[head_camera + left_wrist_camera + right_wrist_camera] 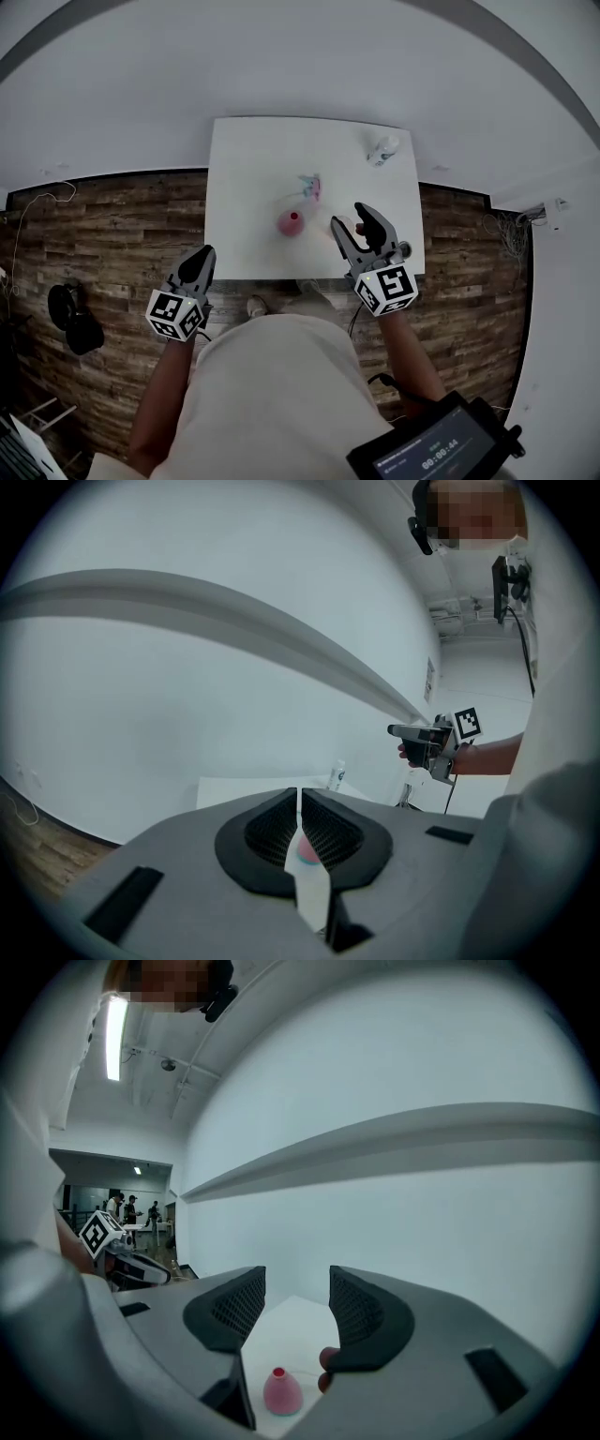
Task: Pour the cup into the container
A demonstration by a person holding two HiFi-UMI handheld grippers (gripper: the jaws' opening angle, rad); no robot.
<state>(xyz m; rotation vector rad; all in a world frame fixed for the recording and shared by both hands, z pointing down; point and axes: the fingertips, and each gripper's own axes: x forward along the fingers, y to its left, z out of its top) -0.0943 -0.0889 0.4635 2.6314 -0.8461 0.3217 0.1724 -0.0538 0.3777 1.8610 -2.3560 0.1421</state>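
**Operator and hand-held grippers**

The left gripper [201, 257] and right gripper [350, 218] each have a grey moulded body and two tapering jaws lined with black ribbed pads [360, 1312]. Each carries a white cube [387, 288] printed with black square markers. A dark cable [379, 380] hangs below the right unit. The person wears a pale cream top [281, 394].

Smooth pink container [291, 223], matt white table [244, 178], wood-plank floor [112, 234]

White table [246, 164]: pink container [291, 223], clear cup [343, 224], pink-blue object [310, 187], bottle [382, 150] at far corner.
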